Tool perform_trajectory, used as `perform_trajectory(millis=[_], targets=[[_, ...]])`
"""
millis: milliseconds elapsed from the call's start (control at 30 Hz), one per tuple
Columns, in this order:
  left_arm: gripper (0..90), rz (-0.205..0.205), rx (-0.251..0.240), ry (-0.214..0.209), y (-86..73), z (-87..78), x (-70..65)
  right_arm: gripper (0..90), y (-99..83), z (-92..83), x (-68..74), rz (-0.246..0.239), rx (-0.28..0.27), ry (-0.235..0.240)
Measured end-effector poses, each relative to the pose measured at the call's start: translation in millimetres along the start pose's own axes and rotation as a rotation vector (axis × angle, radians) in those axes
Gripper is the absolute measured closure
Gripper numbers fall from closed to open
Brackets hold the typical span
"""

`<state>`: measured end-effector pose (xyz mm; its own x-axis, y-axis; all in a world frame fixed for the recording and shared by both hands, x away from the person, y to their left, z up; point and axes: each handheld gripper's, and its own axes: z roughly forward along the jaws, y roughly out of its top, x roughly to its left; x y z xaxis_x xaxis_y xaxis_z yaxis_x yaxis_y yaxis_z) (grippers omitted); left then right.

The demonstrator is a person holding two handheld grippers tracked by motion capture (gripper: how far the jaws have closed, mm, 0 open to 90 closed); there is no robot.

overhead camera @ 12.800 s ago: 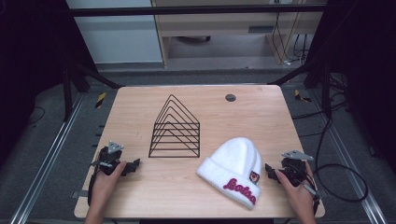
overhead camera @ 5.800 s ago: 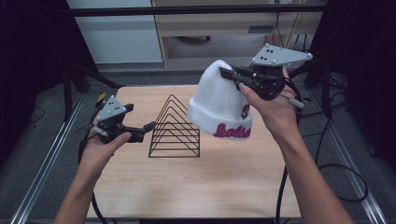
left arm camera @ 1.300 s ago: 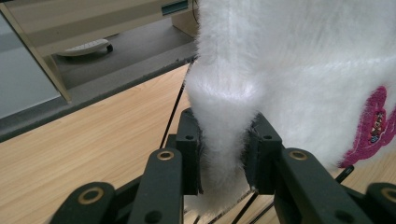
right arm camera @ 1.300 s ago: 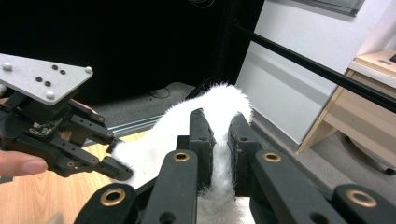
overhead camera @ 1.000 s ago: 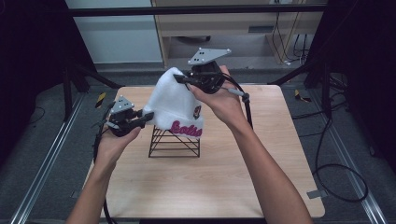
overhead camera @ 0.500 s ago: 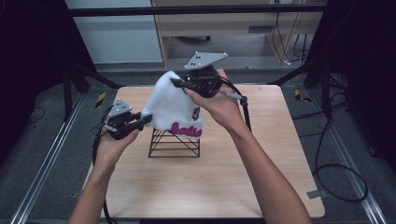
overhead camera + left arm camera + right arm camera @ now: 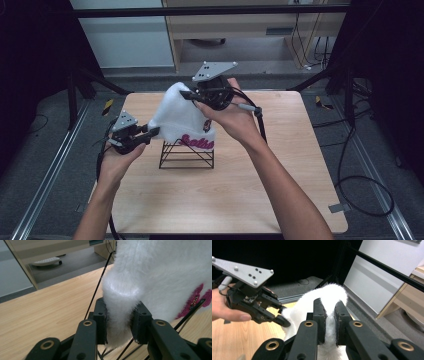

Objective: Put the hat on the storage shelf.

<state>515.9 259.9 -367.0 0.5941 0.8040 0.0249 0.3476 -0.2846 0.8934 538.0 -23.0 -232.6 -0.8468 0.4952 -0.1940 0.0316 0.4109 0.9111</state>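
Since half a second ago I've lowered the hat (image 7: 181, 119) slightly, so it drapes over the top of the wire rack (image 7: 186, 154) mid-table. My left gripper (image 7: 151, 133) is clamped on the hat's left edge and my right gripper (image 7: 186, 94) pinches its crown. The left gripper view shows rack wires beside the hat's red lettering; the right gripper view shows the left gripper (image 7: 284, 321) biting the fabric.

White fuzzy hat (image 7: 179, 116), magenta lettering; black wire rack (image 7: 186, 155); light wood table (image 7: 280, 165).
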Motion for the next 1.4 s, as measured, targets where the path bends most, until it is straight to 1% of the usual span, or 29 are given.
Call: perform_trajectory(millis=[100,267,500,633,667,767,900,1133,1167,1400], targets=[[68.6,0.000,0.009,-0.006,-5.5,1.1,-0.6,82.9,-3.8,3.2,0.3,0.000,0.017,0.005],[68.5,0.000,0.019,-0.007,-11.3,2.9,-1.5,82.9,-7.4,6.6,0.6,0.005,0.030,0.010],[68.6,-0.010,0.020,-0.014,-17.8,3.7,-1.7,82.9,-9.7,9.9,3.4,-0.001,0.046,0.019],[68.5,0.001,0.026,-0.022,-20.7,5.0,-3.0,82.8,-11.4,10.7,5.3,-0.004,0.056,0.018],[68.5,0.008,0.028,-0.021,-22.1,5.0,-3.7,82.9,-13.5,11.4,5.7,0.004,0.056,0.013],[68.5,0.007,0.030,-0.024,-24.5,4.5,-3.8,82.9,-17.3,12.2,6.8,0.009,0.064,0.016],[68.5,-0.012,0.033,-0.036,-32.2,5.5,-2.3,82.9,-20.5,13.6,8.2,0.009,0.075,0.021],[68.4,-0.015,0.038,-0.040,-37.7,7.2,-2.4,82.9,-24.2,16.5,11.5,0.013,0.085,0.031],[68.4,-0.021,0.037,-0.039,-38.6,7.9,-2.3,82.9,-24.2,16.5,11.5,0.013,0.085,0.031],[68.3,-0.030,0.044,-0.045,-47.3,10.4,-2.2,82.8,-31.5,17.9,14.5,0.020,0.094,0.037]])
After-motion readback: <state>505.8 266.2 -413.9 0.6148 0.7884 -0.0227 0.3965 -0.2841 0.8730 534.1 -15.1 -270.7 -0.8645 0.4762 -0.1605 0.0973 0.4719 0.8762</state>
